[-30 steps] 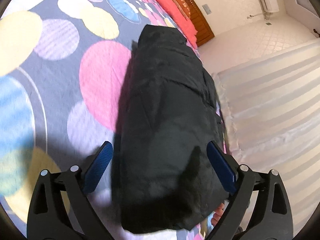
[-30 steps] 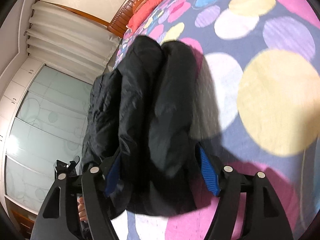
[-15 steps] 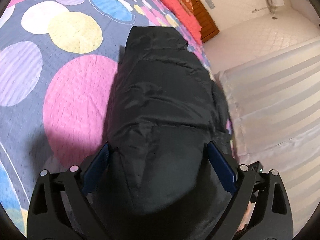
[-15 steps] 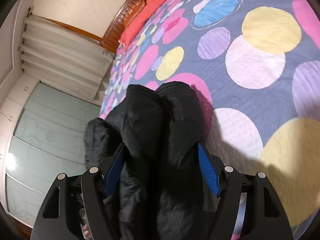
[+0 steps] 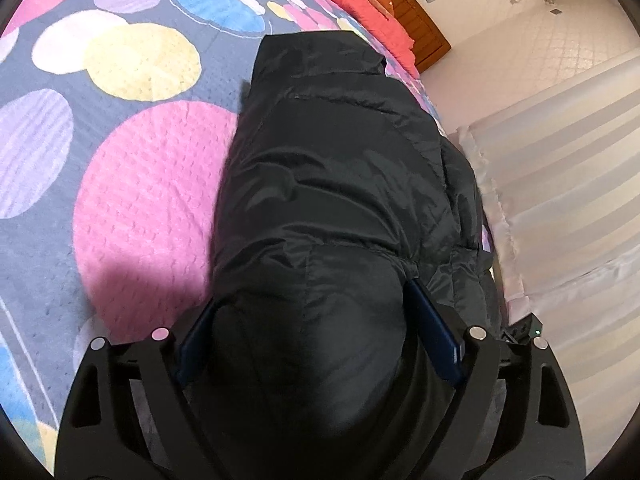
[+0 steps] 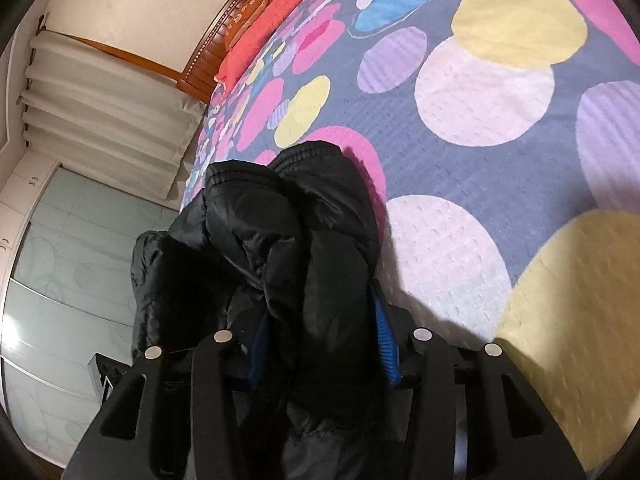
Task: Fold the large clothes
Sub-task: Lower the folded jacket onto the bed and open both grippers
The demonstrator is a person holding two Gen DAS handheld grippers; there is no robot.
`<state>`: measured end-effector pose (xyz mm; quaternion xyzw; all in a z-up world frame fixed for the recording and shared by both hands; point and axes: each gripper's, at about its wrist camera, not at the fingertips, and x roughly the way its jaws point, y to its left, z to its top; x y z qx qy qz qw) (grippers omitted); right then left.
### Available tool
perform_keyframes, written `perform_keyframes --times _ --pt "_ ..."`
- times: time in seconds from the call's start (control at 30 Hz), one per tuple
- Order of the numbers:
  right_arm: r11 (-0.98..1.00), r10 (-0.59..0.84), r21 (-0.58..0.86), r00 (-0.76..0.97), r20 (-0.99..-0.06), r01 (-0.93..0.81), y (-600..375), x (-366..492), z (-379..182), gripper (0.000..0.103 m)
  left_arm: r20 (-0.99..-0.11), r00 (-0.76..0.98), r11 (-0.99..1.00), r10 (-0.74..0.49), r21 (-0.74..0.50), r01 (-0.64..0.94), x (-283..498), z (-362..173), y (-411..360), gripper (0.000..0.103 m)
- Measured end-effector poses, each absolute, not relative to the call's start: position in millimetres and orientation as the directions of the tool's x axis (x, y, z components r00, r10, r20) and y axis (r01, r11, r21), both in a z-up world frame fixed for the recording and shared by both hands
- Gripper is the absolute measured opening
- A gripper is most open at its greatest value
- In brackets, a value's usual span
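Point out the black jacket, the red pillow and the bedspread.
black jacket [image 5: 340,184]: left wrist view, quilted top panel.
red pillow [image 6: 264,32]: right wrist view, its middle.
bedspread [image 5: 152,208]: left wrist view, big pink circle.

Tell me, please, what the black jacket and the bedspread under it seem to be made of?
Jacket: probably padded nylon or polyester, since the shell has a slight sheen, stitched seams and puffy creases. Bedspread: seemingly a soft, matt woven or quilted fabric, with a dimpled texture across its coloured circles.

Bed [image 5: 132,208]: covered by a grey-blue quilt [image 6: 460,168] printed with coloured circles; a folded black padded jacket [image 5: 340,184] lies on it, directly ahead of both tools; red pillows [image 5: 360,4], apparently two, lie far beyond.
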<state>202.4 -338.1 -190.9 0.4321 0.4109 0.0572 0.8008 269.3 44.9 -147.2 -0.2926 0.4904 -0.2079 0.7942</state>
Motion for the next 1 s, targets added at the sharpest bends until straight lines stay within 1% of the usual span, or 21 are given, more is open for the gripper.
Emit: perform_keyframes --times 0.1,0.17,0.23,0.53,0.73,1.0 --pt "0.632 0.426 0.727 0.664 -0.614 0.267 -332 197 -183 0.051 -0.673 0.451 0.767 -0.586 -0.64 0.04 265 -138 44 0.087" --pt "0.65 0.412 0.715 0.67 -0.617 0.258 -329 189 -173 0.056 -0.678 0.462 0.776 -0.572 -0.63 0.036 264 -133 45 0.087" --pt "0.658 0.404 0.71 0.677 -0.615 0.252 -328 182 -167 0.057 -0.681 0.472 0.784 -0.56 -0.62 0.035 260 -128 46 0.087" --pt "0.665 0.403 0.709 0.686 -0.606 0.236 -319 149 -154 0.058 -0.692 0.512 0.818 -0.509 -0.574 0.038 231 -118 51 0.088" --pt "0.694 0.416 0.698 0.693 -0.589 0.176 -300 127 -135 0.059 -0.693 0.543 0.846 -0.475 -0.529 0.064 200 -106 47 0.088" --pt "0.727 0.42 0.668 0.668 -0.615 0.157 -280 101 -136 0.059 -0.719 0.546 0.883 -0.429 -0.461 0.087 166 -105 38 0.088"
